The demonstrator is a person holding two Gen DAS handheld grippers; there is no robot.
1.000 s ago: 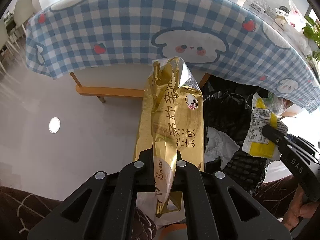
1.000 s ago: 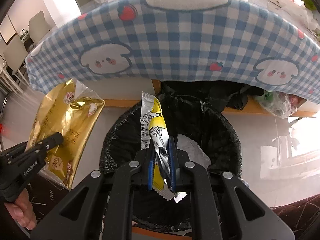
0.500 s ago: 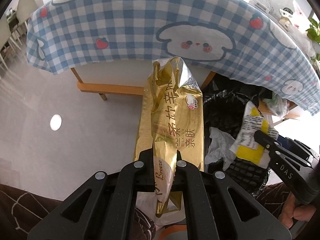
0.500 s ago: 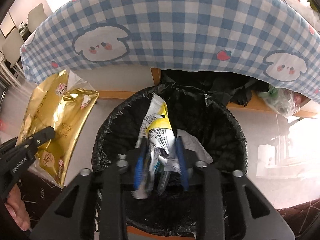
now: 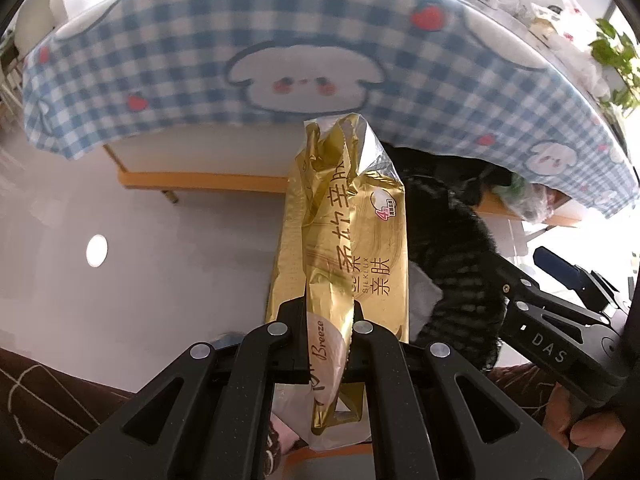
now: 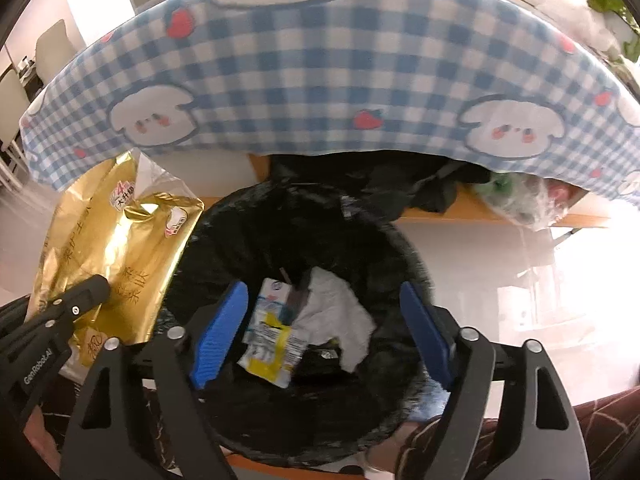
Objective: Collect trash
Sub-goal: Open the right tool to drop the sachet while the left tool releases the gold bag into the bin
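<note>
Right gripper (image 6: 320, 328) jaws just spread wide, nothing between; yellow wrapper (image 6: 272, 344) lies below in black-lined bin (image 6: 400, 240). Left gripper (image 5: 326, 320) clamped on gold packet (image 5: 344, 240), at bin's 9 o'clock. Checked tablecloth (image 6: 320, 80) at 12.

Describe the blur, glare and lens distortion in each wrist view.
Left wrist view: the checked tablecloth is smeared by motion blur, while the gold wrapper stays sharp; the table edge bows from the fisheye. Right wrist view: sunlight washes out the floor at right, and the black bin looks soft; corners are dark.
</note>
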